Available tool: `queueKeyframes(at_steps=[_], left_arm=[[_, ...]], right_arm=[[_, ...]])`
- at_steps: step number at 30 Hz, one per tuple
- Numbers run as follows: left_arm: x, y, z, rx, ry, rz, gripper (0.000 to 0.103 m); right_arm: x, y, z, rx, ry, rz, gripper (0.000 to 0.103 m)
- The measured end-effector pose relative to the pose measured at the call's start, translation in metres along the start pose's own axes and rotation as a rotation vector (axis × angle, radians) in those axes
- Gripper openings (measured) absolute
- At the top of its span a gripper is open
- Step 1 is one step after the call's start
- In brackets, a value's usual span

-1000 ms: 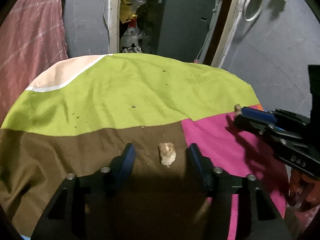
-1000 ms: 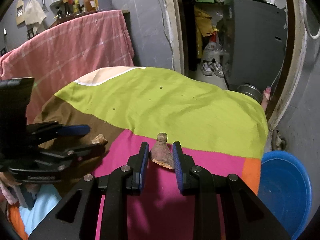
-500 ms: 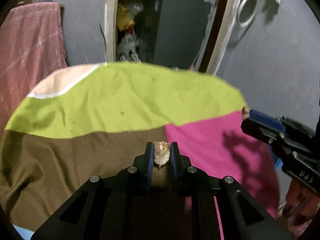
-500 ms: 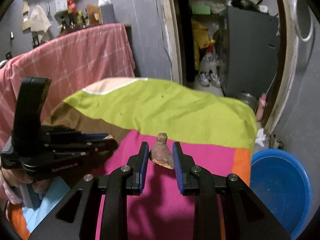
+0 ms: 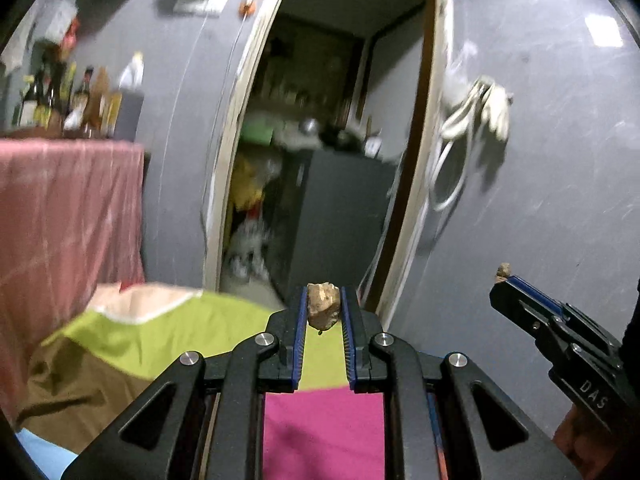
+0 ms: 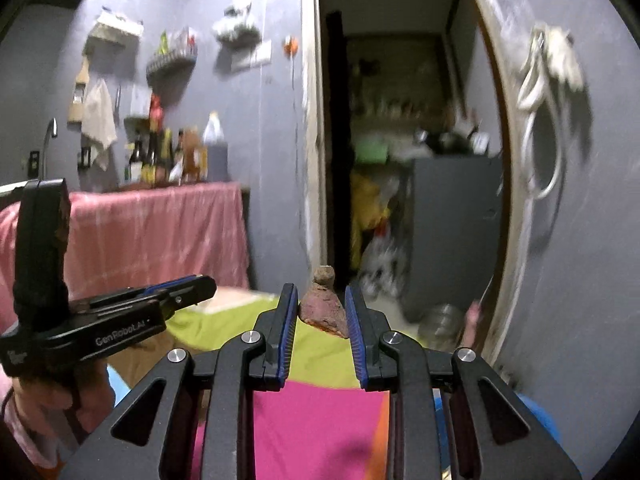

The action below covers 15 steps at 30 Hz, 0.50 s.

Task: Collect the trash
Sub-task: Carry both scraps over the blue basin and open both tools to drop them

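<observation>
My left gripper (image 5: pixel 323 300) is shut on a pale tan food scrap (image 5: pixel 322 305), held up in the air above the cloth-covered table (image 5: pixel 160 328). In the right wrist view my right gripper (image 6: pixel 322 302) is shut on a reddish-brown, cone-shaped food scrap (image 6: pixel 323 307), also lifted off the table (image 6: pixel 320 412). Each gripper shows in the other's view: the right one (image 5: pixel 505 278) at the right edge with its scrap's tip poking out, the left one (image 6: pixel 204 286) at the left, held by a hand. Both point roughly level towards the doorway.
The table's cloth has green, brown, pink and orange patches. A pink-draped counter (image 6: pixel 160 232) with bottles stands at the left. An open doorway (image 5: pixel 328 160) with a dark cabinet is ahead. A blue tub (image 6: pixel 536 416) sits low at the right, beside the grey wall.
My left gripper closed on the tan scrap on the brown patch and lifted it. Both grippers rose and tilted up from the table towards the doorway; the right one kept its scrap.
</observation>
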<state>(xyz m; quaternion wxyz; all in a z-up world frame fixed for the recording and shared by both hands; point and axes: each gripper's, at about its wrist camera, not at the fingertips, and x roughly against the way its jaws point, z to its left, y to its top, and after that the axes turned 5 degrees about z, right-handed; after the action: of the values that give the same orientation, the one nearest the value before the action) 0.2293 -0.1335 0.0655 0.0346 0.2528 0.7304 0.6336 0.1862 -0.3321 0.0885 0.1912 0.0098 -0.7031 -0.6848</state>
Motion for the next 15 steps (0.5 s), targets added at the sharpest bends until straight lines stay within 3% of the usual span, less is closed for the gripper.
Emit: queueKeyframes(at_steps=[7,15], left_arm=[[0.023,0.019,-0.042,-0.023,-0.039,-0.136,0.013],[0.026,0.019,-0.085,-0.009,-0.1,-0.184,0.013]], right_arm=[[0.054,0.018,-0.013,0.036,-0.114,-0.157,0.022],[0.091,0.018,-0.034,0.085,-0.247,-0.226,0.022]])
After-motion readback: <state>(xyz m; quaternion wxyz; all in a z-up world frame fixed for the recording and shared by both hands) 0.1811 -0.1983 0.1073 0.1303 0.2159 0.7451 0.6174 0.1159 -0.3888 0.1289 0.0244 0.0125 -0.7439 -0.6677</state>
